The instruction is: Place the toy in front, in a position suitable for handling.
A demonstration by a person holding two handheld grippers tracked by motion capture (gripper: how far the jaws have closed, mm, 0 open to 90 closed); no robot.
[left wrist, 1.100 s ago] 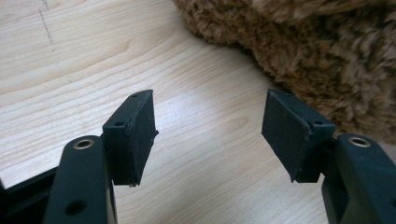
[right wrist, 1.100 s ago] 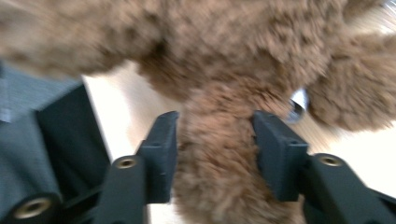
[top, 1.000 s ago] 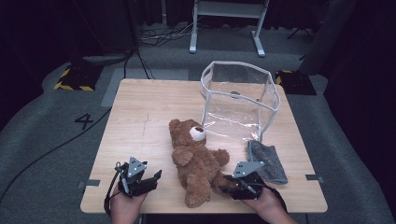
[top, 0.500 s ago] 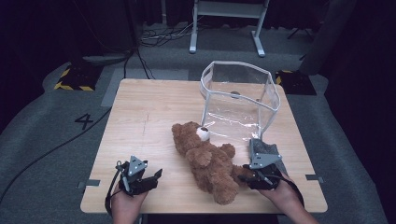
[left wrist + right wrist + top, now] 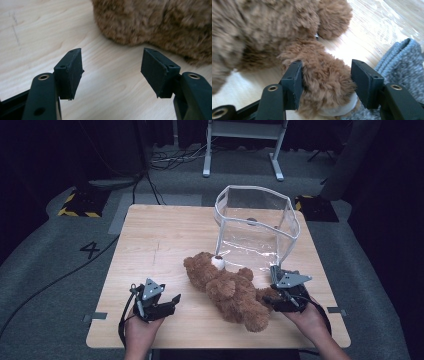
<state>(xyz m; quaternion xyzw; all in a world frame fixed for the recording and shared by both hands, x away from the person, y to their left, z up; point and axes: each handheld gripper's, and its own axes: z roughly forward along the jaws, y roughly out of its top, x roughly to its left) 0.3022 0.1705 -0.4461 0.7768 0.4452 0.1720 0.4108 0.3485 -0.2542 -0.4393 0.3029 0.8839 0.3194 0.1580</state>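
A brown teddy bear [image 5: 232, 290] lies on its back on the wooden table [image 5: 160, 240], head towards the far left, legs towards the near right. My right gripper [image 5: 281, 296] is at the bear's near-right end. In the right gripper view, one fuzzy paw [image 5: 324, 77] sits between the jaws with fur pressed against both pads, so my right gripper [image 5: 325, 82] is shut on it. My left gripper [image 5: 167, 302] rests on the table left of the bear, open. In the left gripper view, bare wood lies between the jaws of my left gripper [image 5: 111, 71], and the bear's fur [image 5: 160, 22] is just beyond.
A clear plastic bag [image 5: 257, 227] with a white rim stands open behind the bear at the back right. A grey knitted cloth [image 5: 402, 65] lies beside and under my right gripper. Dark floor with cables surrounds the table.
My right gripper has pulled the bear's lower end to the right, swinging the bear from upright on the table to a diagonal. My left gripper has stayed put.
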